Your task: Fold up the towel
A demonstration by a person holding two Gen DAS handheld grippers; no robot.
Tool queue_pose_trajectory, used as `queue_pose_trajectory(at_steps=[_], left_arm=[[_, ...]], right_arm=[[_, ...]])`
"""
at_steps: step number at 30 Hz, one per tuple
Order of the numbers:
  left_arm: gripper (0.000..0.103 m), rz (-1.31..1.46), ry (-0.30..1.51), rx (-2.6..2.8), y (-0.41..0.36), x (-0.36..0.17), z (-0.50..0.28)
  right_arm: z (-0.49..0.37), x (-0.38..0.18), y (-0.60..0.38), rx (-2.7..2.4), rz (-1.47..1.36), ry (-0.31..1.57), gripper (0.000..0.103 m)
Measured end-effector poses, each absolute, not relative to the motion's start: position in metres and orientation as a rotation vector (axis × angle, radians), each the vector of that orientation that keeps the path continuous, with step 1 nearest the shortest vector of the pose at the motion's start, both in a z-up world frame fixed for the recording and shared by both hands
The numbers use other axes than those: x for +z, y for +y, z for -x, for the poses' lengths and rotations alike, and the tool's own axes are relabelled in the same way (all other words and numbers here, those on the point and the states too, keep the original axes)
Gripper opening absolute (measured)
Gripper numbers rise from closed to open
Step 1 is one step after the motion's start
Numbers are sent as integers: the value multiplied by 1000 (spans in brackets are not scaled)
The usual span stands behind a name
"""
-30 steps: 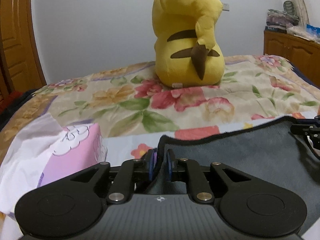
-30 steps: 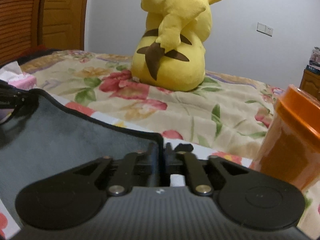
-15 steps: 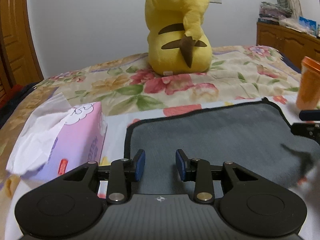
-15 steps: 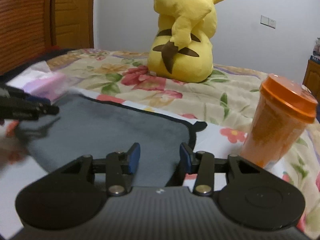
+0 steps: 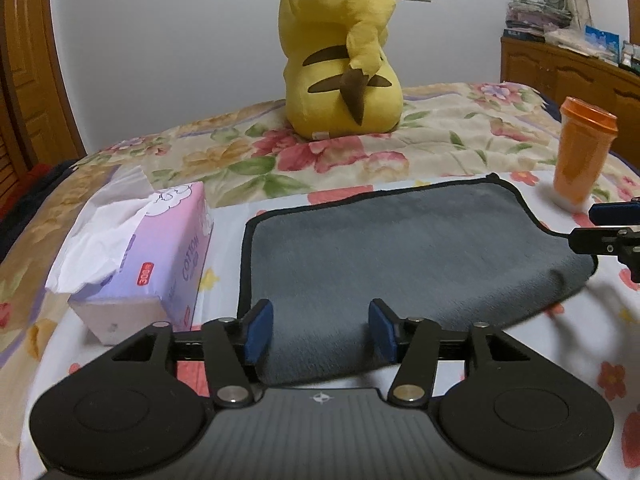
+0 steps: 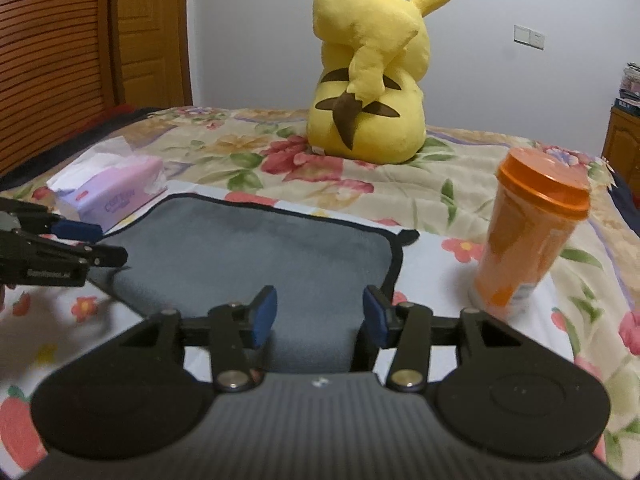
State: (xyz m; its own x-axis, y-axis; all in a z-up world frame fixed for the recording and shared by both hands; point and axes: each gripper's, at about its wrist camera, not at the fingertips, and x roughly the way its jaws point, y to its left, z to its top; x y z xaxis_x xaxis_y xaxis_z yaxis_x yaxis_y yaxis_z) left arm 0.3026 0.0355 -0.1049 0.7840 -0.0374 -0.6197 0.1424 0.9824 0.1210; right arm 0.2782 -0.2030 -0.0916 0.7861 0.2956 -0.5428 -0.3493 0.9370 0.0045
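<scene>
A grey towel (image 5: 400, 248) with a black hem lies folded over on the flowered bedspread; it also shows in the right wrist view (image 6: 260, 256). My left gripper (image 5: 320, 330) is open and empty, just above the towel's near left edge. My right gripper (image 6: 319, 314) is open and empty, above the towel's near right edge. Each gripper's tip shows at the side of the other's view: the right gripper (image 5: 608, 226) and the left gripper (image 6: 80, 244).
A pink tissue box (image 5: 152, 264) lies left of the towel. An orange lidded cup (image 6: 528, 236) stands right of it. A yellow plush toy (image 5: 344, 60) sits behind on the bed. A wooden dresser (image 5: 580, 76) stands at far right, a wooden door (image 6: 148, 32) at left.
Both grippers, shut on the towel's corners a second ago, have let go, opened wide and pulled back. The towel now lies folded flat on the bed.
</scene>
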Motion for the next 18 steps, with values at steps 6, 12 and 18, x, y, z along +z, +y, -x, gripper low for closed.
queue_pose_trajectory(at_steps=[6,12,18], left_arm=[[68,-155,667,-93,32,-97,-286],[85,-149,642,-80,28,-80,-265],[103,-124,592,-71,25,-55,-239]], right_arm=[[-270,-88,-208,319,93,569,63],[-250,-73,-215,299,69,530,94],[-232,-57,-217,286,44,506,103]])
